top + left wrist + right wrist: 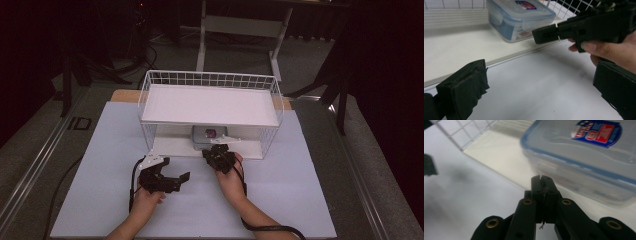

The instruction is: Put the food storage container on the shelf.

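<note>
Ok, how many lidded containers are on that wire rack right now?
1. A clear plastic container with a blue-rimmed lid sits on the lower shelf of the rack, just ahead of the right gripper. The top shelf looks bare.

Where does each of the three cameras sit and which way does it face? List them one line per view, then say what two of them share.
High view: above the person's side, looking forward and down on the table and white wire shelf rack; both forearms and hands enter from below.
Left gripper view: rides on the left gripper, looking between its wide-apart jaws toward the rack; the right gripper and its hand cross in front.
Right gripper view: rides on the right gripper, jaws together, facing the container.
Shared: both gripper views show the clear blue-rimmed container on the rack's lower shelf.
</note>
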Available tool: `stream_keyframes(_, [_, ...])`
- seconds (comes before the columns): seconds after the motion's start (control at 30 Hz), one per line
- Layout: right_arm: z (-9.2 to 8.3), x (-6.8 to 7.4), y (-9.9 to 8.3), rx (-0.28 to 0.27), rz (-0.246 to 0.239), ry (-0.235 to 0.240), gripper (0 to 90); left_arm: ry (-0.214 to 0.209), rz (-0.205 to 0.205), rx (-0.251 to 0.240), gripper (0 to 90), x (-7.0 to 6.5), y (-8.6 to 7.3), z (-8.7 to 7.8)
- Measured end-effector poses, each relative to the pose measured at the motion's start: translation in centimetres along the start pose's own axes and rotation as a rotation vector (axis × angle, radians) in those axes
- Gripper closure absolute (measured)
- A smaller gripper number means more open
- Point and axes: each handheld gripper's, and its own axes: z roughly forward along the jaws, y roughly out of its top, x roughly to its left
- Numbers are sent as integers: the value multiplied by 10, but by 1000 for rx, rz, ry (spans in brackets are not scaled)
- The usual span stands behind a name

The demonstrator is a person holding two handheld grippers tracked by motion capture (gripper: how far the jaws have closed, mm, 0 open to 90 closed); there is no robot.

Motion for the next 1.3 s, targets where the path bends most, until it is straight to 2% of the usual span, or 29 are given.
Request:
stream_keyframes(0.13, [-10, 3, -4, -19, -6, 23, 884, 0, 17, -8, 3, -3, 1, -1])
stream_keyframes(0.17, [-13, 4, -6, -24, 4, 27, 883, -2, 25, -8, 3, -4, 1, -2])
stream_keyframes(0.23, [-20, 3, -10, -28, 12, 46, 854, -20, 40, -15, 3, -7, 2, -2])
stream_keyframes(0.3, [-27, 5, -13, -43, -16, 39, 803, -38, 57, -21, 3, -9, 3, -2])
stream_keyframes(0.33, [-31, 5, -13, -54, -25, 40, 750, -49, 68, -26, 3, -11, 4, -2])
stream_keyframes(0.37, [-31, 5, -13, -54, -25, 40, 750, -49, 68, -26, 3, -11, 4, -2])
stream_keyframes(0.43, [-40, 5, -15, -76, -52, 37, 609, -69, 103, -35, 3, -16, 7, -3])
stream_keyframes(0.5, [-49, 3, -16, -108, -65, 37, 449, -98, 112, -43, 3, -19, 11, -4])
stream_keyframes(0.53, [-53, 2, -16, -122, -77, 29, 401, -108, 117, -45, 3, -20, 13, -4])
stream_keyframes(0.6, [-62, -2, -16, -163, -89, 49, 261, -116, 125, -54, 3, -22, 17, -6])
stream_keyframes(0.73, [-79, -6, -17, -188, -123, 86, 149, -130, 155, -65, 3, -27, 23, -12])
stream_keyframes(0.93, [-97, -7, -27, -195, -153, 80, 147, -149, 128, -59, 3, -28, 24, -21])
stream_keyframes(1.1, [-111, -12, -34, -187, -167, 92, 151, -138, 165, -47, 3, -30, 21, -33])
stream_keyframes(1.23, [-121, -18, -39, -194, -173, 101, 153, -132, 165, -49, 3, -30, 19, -43])
stream_keyframes(1.3, [-125, -20, -42, -187, -157, 102, 153, -129, 165, -51, 3, -30, 18, -45])
